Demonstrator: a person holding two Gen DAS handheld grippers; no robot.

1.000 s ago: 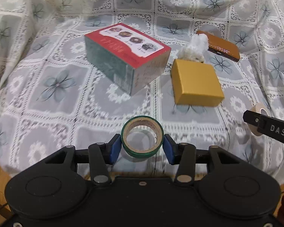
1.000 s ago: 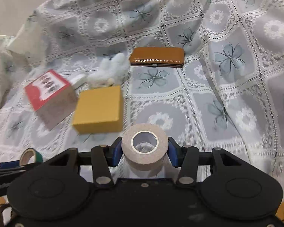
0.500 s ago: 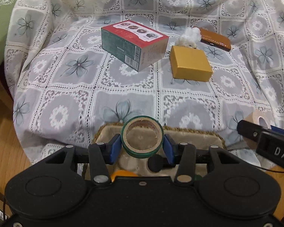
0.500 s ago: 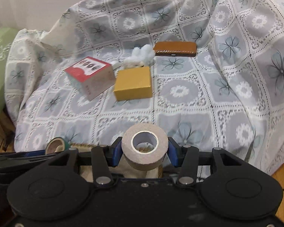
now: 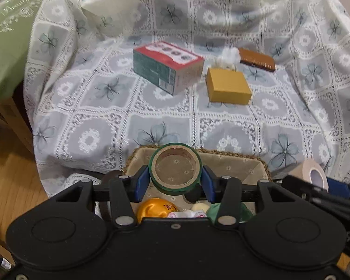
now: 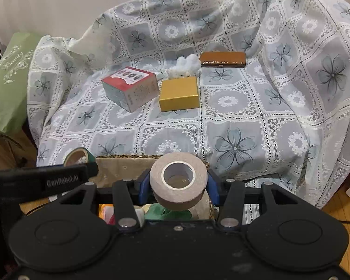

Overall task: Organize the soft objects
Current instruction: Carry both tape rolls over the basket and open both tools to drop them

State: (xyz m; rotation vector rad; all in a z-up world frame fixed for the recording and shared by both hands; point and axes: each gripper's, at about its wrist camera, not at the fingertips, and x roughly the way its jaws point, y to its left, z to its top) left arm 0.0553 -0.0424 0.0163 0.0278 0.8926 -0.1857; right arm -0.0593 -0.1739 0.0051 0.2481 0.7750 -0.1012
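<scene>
Currently left tongs (image 5: 175, 183) clamp the green tape roll (image 5: 175, 171). Right tongs (image 6: 178, 187) clamp the beige tape roll (image 6: 178, 180). Both over the basket (image 5: 224, 161).

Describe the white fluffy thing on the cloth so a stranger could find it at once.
On the grey floral lace cloth over the seat, find the flat mustard-yellow cardboard box. The small white fluffy plush toy sits just behind it, left of the slim brown leather case. It alone there is soft and shaggy.
</scene>
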